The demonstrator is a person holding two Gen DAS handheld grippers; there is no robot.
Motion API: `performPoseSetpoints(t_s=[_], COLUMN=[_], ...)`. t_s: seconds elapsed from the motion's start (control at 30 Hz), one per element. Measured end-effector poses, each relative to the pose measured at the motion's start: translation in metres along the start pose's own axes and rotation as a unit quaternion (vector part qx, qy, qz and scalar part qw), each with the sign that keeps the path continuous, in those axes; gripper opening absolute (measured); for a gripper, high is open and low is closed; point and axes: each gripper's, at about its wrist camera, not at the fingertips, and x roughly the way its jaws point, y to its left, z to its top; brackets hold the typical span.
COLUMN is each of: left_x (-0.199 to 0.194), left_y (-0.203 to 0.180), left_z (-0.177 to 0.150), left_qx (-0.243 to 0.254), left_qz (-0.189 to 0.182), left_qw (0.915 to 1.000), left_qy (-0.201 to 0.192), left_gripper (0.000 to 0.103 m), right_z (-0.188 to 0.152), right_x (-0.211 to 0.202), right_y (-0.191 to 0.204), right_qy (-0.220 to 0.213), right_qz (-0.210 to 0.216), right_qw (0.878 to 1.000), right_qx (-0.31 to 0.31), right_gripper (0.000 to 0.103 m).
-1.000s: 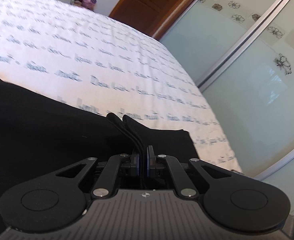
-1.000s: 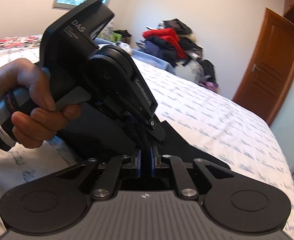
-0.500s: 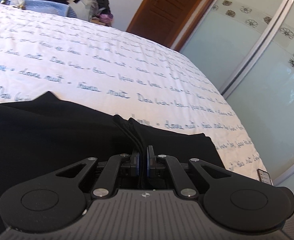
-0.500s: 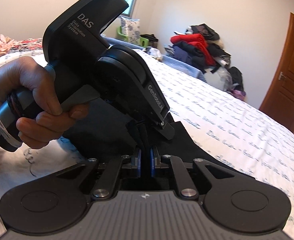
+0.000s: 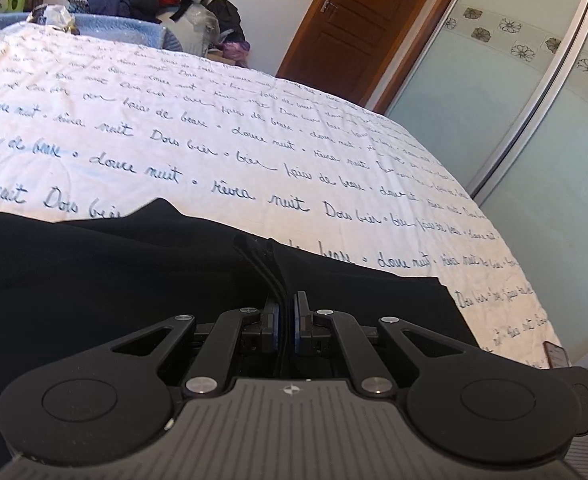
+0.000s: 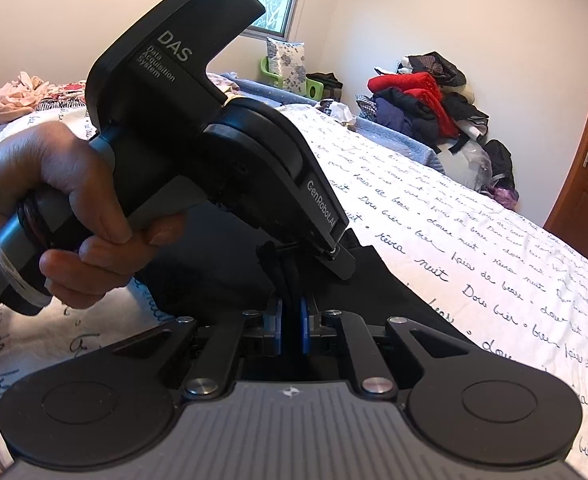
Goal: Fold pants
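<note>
The black pants (image 5: 113, 276) lie on a white bedspread with blue script (image 5: 253, 152). My left gripper (image 5: 285, 312) is shut on a bunched edge of the pants, several layers pinched between its blue pads. My right gripper (image 6: 290, 320) is shut on the same black fabric (image 6: 374, 280) close beside it. In the right wrist view the left gripper (image 6: 336, 254) and the hand holding it (image 6: 53, 200) fill the left half, its tip just beyond my right fingers. The rest of the pants is hidden under the grippers.
The bedspread (image 6: 474, 248) stretches far ahead and right. A pile of red and dark clothes (image 6: 422, 100) sits past the bed's far end. A brown door (image 5: 354, 12) and a frosted glass wardrobe (image 5: 534, 140) stand to the right. Pink clothing (image 6: 13, 96) lies at the far left.
Both grippers have swung with the pants still held; the left view now faces farther up the bed toward the clothes pile, and more black fabric lies flat on the bedspread.
</note>
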Motion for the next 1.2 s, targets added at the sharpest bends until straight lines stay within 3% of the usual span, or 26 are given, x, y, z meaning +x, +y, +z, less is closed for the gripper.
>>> performPoseSetpoints(t_s=[0.23, 0.4, 0.57, 0.77, 0.9, 1.03, 1.2], left_x=[0.001, 0.006, -0.005, -0.017, -0.013, -0.011, -0.018], left_y=[0.011, 0.021, 0.026, 0.032, 0.015, 0.001, -0.004], left_z=[-0.004, -0.011, -0.008, -0.002, -0.012, -0.028, -0.035], left_qx=[-0.002, -0.018, -0.019, -0.030, 0.011, 0.063, 0.083], left_qz=[0.018, 0.025, 0.045, 0.052, 0.062, 0.084, 0.109], left_qw=[0.9998, 0.9993, 0.9988, 0.9982, 0.9980, 0.9942, 0.9905], left_qy=[0.006, 0.020, 0.008, -0.002, 0.013, 0.021, 0.007], left_gripper=[0.011, 0.017, 0.020, 0.020, 0.022, 0.034, 0.051], right_z=[-0.004, -0.010, -0.009, -0.010, -0.019, -0.031, -0.028], right_x=[0.007, 0.013, -0.005, -0.031, -0.017, -0.005, -0.017], right_y=[0.002, -0.006, -0.018, -0.057, -0.065, -0.056, -0.055], right_qy=[0.004, 0.027, 0.023, -0.005, 0.031, 0.076, 0.045], right_qz=[0.021, 0.034, 0.047, 0.080, 0.047, 0.052, 0.035], right_qw=[1.000, 0.999, 0.998, 0.987, 0.986, 0.985, 0.986], right_qx=[0.003, 0.025, 0.042, 0.137, 0.158, 0.149, 0.159], right_gripper=[0.010, 0.010, 0.011, 0.011, 0.011, 0.011, 0.011])
